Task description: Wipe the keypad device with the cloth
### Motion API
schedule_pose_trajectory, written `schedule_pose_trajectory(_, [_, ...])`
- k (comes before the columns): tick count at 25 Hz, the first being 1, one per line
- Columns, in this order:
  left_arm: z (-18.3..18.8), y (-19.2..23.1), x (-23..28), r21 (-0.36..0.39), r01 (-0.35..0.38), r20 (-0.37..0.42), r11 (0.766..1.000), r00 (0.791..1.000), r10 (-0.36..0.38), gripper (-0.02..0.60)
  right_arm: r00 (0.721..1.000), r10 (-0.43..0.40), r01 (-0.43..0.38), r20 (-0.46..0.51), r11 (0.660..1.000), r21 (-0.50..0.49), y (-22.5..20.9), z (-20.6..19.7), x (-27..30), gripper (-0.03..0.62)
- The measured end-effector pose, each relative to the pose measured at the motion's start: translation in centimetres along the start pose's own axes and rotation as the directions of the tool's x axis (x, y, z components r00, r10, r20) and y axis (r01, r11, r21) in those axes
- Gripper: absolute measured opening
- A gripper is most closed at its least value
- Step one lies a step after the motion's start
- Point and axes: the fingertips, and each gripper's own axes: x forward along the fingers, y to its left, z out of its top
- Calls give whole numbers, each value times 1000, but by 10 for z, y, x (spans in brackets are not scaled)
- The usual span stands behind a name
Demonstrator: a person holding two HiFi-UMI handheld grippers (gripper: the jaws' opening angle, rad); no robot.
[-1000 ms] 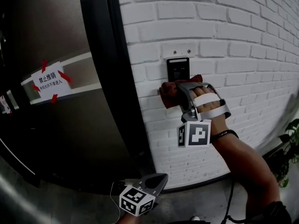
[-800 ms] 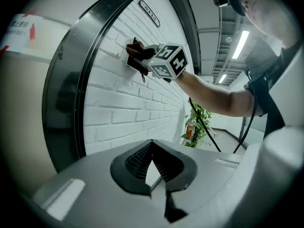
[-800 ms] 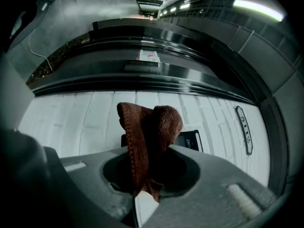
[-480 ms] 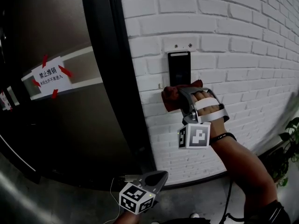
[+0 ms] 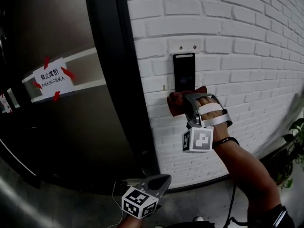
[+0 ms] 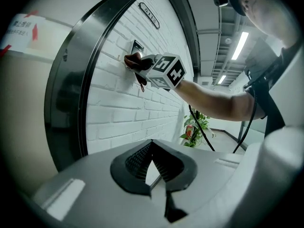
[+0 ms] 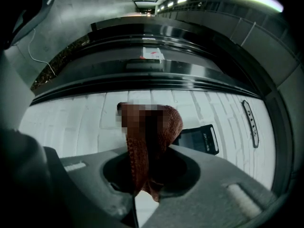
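The black keypad device (image 5: pixel 184 71) is mounted on the white brick wall (image 5: pixel 247 46), and its whole face shows. Just below its bottom edge, my right gripper (image 5: pixel 184 102) is shut on a bunched reddish-brown cloth (image 5: pixel 176 101) that presses against the bricks. In the right gripper view the cloth (image 7: pixel 151 136) hangs out between the jaws of my right gripper (image 7: pixel 145 186), with the keypad device (image 7: pixel 200 139) just to its right. My left gripper (image 5: pixel 164 179) hangs low near the floor, shut and holding nothing. From the left gripper view, my left gripper (image 6: pixel 153 165) points up at the cloth (image 6: pixel 132 61).
A dark metal door (image 5: pixel 57 127) with a black frame (image 5: pixel 114 89) stands left of the keypad and carries a white paper sign (image 5: pixel 50 78) fixed with red tape. A potted plant (image 5: pixel 295 144) stands at the far right. A small plate (image 7: pixel 250 118) is fixed on the wall.
My right gripper has slid down the wall with the cloth, from over the keypad's lower part to just below it. The left gripper has stayed low.
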Motion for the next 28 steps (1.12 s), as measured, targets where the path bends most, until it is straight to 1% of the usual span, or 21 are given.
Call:
schedule_pose_trajectory(3, [0, 3, -8, 5, 7, 4, 1000, 1000, -7, 17, 1000, 10, -10, -26, 1000, -2, 4, -2, 1, 52])
schedule_pose_trajectory(5, [-2, 3, -14, -1, 19, 4, 1000, 1000, -19, 17, 998, 30, -31, -54, 999, -10, 10, -3, 2, 52])
schedule_pose_trajectory(8, [-5, 2, -25, -3, 43, 2, 999, 999, -43, 17, 991, 99, -98, -87, 995, 14, 20, -3, -2, 52])
schedule_pose_trajectory(10, [-8, 1, -32, 0, 62, -2, 998, 998, -62, 17, 982, 158, -152, -104, 986, 61, 36, -6, -9, 52])
schedule_pose_trajectory(12, [-12, -1, -38, 4, 80, -7, 997, 997, -80, 17, 969, 227, -212, -98, 967, 144, 56, -9, -26, 52])
schedule_pose_trajectory(13, [-14, -2, -40, 8, 86, -10, 996, 996, -86, 17, 961, 262, -242, -83, 950, 195, 67, -10, -38, 52])
schedule_pose_trajectory(14, [-17, -2, -42, 15, 91, -14, 996, 996, -91, 17, 952, 299, -275, -61, 927, 255, 79, -10, -52, 52])
schedule_pose_trajectory(15, [-20, -2, -44, 21, 94, -16, 995, 995, -94, 17, 941, 337, -309, -32, 894, 323, 91, -9, -68, 52])
schedule_pose_trajectory(16, [-22, -2, -46, 26, 95, -16, 995, 995, -95, 17, 928, 374, -345, 5, 850, 399, 103, -8, -83, 52])
schedule_pose_trajectory(17, [-24, -3, -47, 29, 95, -13, 995, 995, -95, 17, 913, 406, -378, 47, 795, 475, 114, -7, -100, 52])
schedule_pose_trajectory(18, [-27, -5, -48, 29, 93, -10, 995, 996, -93, 17, 897, 433, -409, 90, 732, 546, 124, -6, -117, 52])
schedule_pose_trajectory(20, [-32, -13, -51, 26, 85, -5, 996, 996, -85, 17, 867, 468, -454, 174, 594, 664, 144, -3, -153, 52])
schedule_pose_trajectory(22, [-38, -25, -53, 29, 74, -4, 997, 997, -74, 15, 843, 472, -478, 258, 437, 762, 159, -2, -189, 52])
schedule_pose_trajectory(24, [-42, -37, -57, 36, 53, -3, 998, 999, -53, 15, 828, 449, -483, 335, 271, 832, 170, -4, -226, 52])
schedule_pose_trajectory(25, [-44, -44, -59, 36, 35, 3, 999, 999, -35, 17, 825, 433, -481, 364, 197, 854, 175, -7, -244, 52])
schedule_pose_trajectory(27, [-45, -57, -63, 24, -7, 25, 1000, 1000, 7, 17, 819, 407, -469, 405, 67, 881, 180, -16, -279, 52])
schedule_pose_trajectory(28, [-45, -65, -64, 13, -28, 36, 1000, 999, 27, 15, 816, 397, -462, 420, 12, 887, 181, -22, -296, 52])
